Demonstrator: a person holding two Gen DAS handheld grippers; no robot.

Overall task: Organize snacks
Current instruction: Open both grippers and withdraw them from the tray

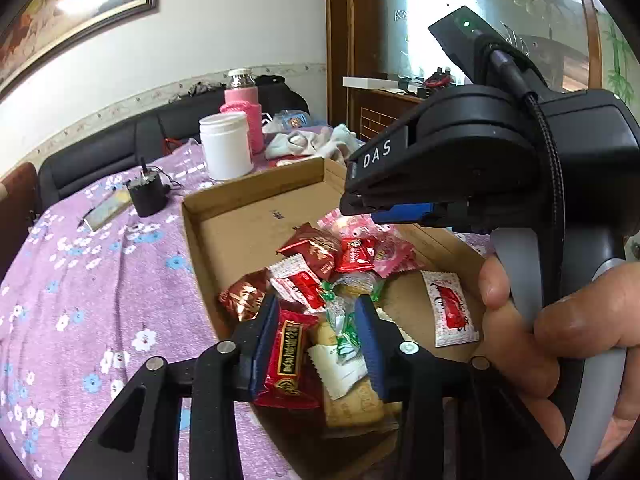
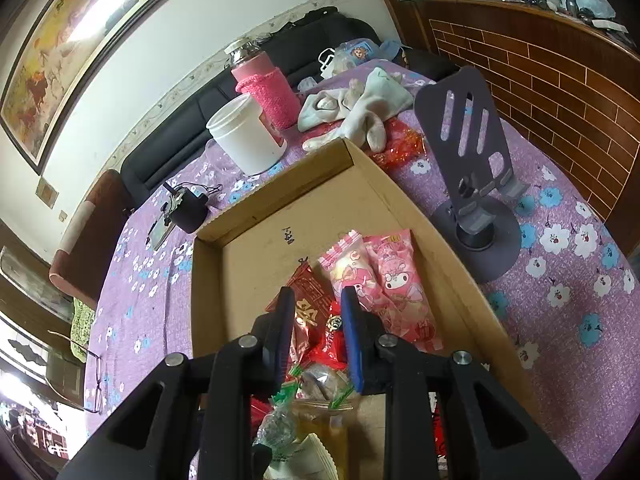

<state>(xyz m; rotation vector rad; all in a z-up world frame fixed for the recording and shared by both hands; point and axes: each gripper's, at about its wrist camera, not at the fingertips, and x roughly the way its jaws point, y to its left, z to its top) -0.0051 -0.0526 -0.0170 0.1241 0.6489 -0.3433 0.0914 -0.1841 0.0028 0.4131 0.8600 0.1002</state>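
Mostly gathered already: wrapped snacks (image 1: 320, 276) heaped in the lower middle of the left wrist view, inside the shallow cardboard box (image 1: 240, 208) on the purple floral table (image 1: 88, 280). Upper half of the box floor bare; no snack visible outside it. Sorting or tidying of the heap judged still to do. Left gripper (image 1: 316, 320) parted over the pile, a dark red packet (image 1: 288, 356) between its fingers, pads not clearly pressing. Right gripper (image 2: 318, 312) narrowly parted low in its own view above red wrappers, pink packets (image 2: 380, 280) just beside, nothing clamped.
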